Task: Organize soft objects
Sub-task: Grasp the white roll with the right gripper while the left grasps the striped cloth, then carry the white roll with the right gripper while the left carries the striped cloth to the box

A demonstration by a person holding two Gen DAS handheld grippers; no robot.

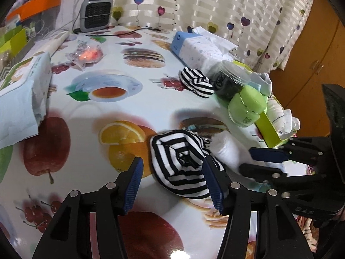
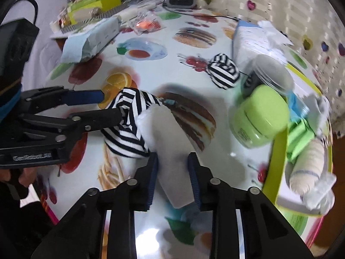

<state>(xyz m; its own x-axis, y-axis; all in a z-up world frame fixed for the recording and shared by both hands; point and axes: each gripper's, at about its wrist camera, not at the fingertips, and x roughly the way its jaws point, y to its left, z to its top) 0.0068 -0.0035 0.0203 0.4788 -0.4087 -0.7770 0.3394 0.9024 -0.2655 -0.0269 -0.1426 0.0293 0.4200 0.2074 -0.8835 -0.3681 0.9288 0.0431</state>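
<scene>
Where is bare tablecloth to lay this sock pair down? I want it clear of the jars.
Free: the tablecloth between the blue packet, the rolled striped sock and the heater. Crowded: the right edge, around the green jar, dark jar, tissue pack and green tray.

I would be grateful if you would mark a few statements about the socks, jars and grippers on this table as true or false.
1. The right gripper is closed on a white sock. True.
2. The left gripper is clamped on the green jar. False: its jaws stand open around the striped sock.
3. A second striped bundle lies farther back near the dark jar. True.
4. The small heater lies tipped over at the table's near edge. False: it stands upright at the far end by the curtain.
</scene>
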